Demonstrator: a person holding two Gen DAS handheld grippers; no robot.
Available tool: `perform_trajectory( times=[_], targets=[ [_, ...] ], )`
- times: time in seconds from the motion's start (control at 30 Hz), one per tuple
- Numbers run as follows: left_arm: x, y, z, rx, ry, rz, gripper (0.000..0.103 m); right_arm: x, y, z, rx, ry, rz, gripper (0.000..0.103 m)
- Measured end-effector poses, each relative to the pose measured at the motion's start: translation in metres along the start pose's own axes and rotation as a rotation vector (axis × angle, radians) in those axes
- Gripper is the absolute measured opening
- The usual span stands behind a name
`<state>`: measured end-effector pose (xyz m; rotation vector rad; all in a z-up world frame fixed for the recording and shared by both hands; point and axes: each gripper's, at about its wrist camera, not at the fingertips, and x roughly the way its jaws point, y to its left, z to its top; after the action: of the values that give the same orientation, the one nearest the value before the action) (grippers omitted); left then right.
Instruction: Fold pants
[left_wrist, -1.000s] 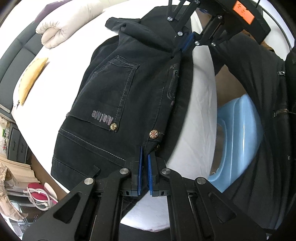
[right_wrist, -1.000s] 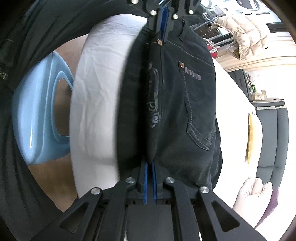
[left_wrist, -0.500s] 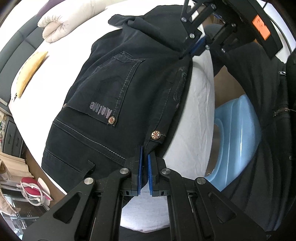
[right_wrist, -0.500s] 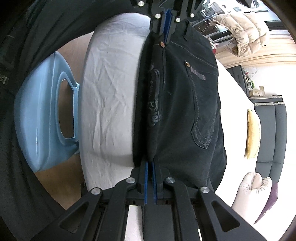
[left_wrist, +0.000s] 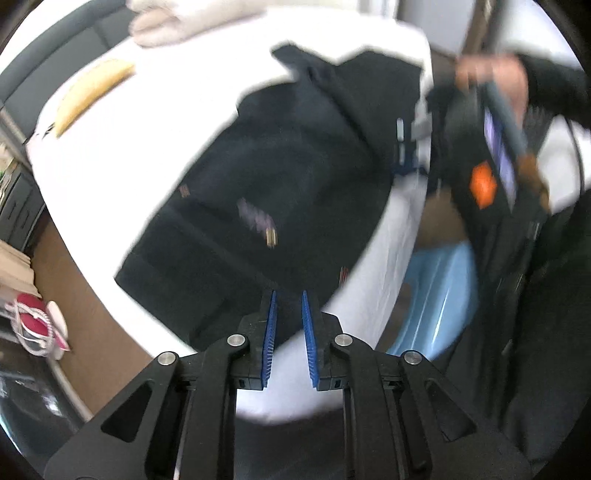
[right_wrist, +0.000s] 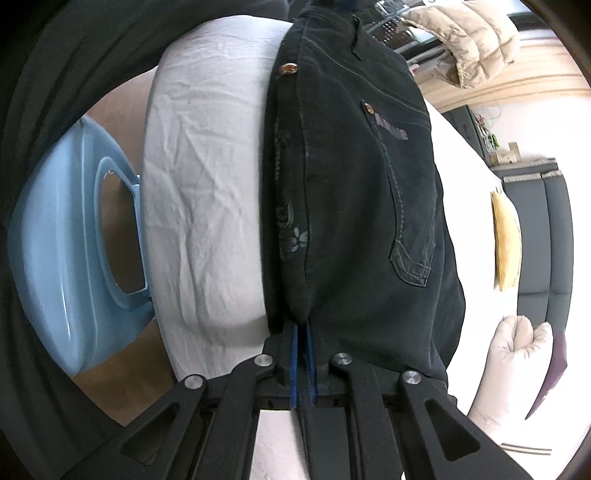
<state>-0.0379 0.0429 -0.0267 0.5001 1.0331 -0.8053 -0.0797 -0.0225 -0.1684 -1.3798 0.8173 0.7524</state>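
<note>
Black denim pants (left_wrist: 280, 192) lie folded on a white sheeted bed (left_wrist: 177, 110), near its edge. My left gripper (left_wrist: 288, 314) is open at the waistband end, its blue pads apart and off the cloth; this view is blurred. My right gripper (right_wrist: 302, 343) is shut on the pants (right_wrist: 354, 192) at the crotch end, with dark cloth pinched between its blue pads. The right gripper also shows in the left wrist view (left_wrist: 406, 147), at the far edge of the pants.
A light blue plastic stool (right_wrist: 55, 236) stands beside the bed edge (right_wrist: 199, 206). A yellow cushion (right_wrist: 504, 240) and a cream quilted item (right_wrist: 517, 354) lie farther on the bed. A dark sofa (right_wrist: 554, 236) is behind. Red shoes (left_wrist: 33, 317) lie on the floor.
My left gripper has opened and let go of the waistband, drawing back a little. The pants have settled flatter on the bed. My right gripper still holds its end.
</note>
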Motion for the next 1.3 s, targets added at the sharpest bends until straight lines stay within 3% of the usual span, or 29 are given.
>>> perform_trajectory(
  times=[0.1, 0.17, 0.23, 0.33, 0.37, 0.4, 0.43, 0.5, 0.6, 0.7, 0.8, 0.9, 1.0, 1.17, 1.3],
  targets=[
    [0.005, -0.002, 0.026, -0.098, -0.088, -0.049, 0.014, 0.002, -0.001, 0.000, 0.033, 0.001, -0.004, 0.009],
    [0.029, -0.006, 0.042, -0.165, -0.108, -0.084, 0.014, 0.002, -0.002, -0.001, 0.059, -0.002, -0.014, 0.009],
    [0.058, -0.008, 0.051, -0.228, -0.089, -0.114, 0.014, 0.001, -0.002, -0.002, 0.112, -0.011, -0.027, 0.010],
    [0.116, -0.005, 0.045, -0.362, 0.039, -0.158, 0.013, -0.003, -0.005, -0.006, 0.210, -0.030, -0.044, 0.011],
    [0.123, -0.005, 0.040, -0.383, 0.017, -0.162, 0.013, -0.004, -0.008, -0.008, 0.236, -0.036, -0.040, 0.013],
    [0.123, -0.003, 0.039, -0.395, -0.001, -0.168, 0.013, -0.009, -0.014, -0.012, 0.302, -0.045, -0.025, 0.021],
    [0.123, -0.002, 0.038, -0.414, -0.004, -0.179, 0.013, -0.014, -0.024, -0.020, 0.379, -0.063, 0.007, 0.040],
    [0.123, 0.002, 0.036, -0.466, -0.005, -0.207, 0.013, -0.027, -0.052, -0.045, 0.578, -0.140, 0.102, 0.065],
    [0.126, 0.003, 0.036, -0.491, -0.003, -0.212, 0.013, -0.033, -0.106, -0.102, 0.927, -0.225, 0.176, 0.066],
    [0.126, 0.002, 0.032, -0.495, 0.007, -0.203, 0.013, -0.024, -0.170, -0.185, 1.341, -0.341, 0.221, 0.066],
    [0.133, 0.006, 0.036, -0.509, 0.017, -0.200, 0.013, 0.011, -0.220, -0.281, 1.802, -0.461, 0.262, 0.066],
    [0.134, 0.009, 0.030, -0.520, 0.016, -0.198, 0.013, 0.060, -0.244, -0.336, 2.104, -0.494, 0.335, 0.060],
    [0.133, 0.011, 0.027, -0.536, 0.014, -0.202, 0.013, 0.098, -0.256, -0.354, 2.206, -0.478, 0.369, 0.058],
    [0.131, 0.015, 0.020, -0.542, 0.014, -0.200, 0.013, 0.149, -0.256, -0.357, 2.333, -0.363, 0.397, 0.055],
    [0.129, 0.018, 0.018, -0.546, 0.018, -0.202, 0.013, 0.164, -0.262, -0.374, 2.380, -0.429, 0.419, 0.054]
  ],
)
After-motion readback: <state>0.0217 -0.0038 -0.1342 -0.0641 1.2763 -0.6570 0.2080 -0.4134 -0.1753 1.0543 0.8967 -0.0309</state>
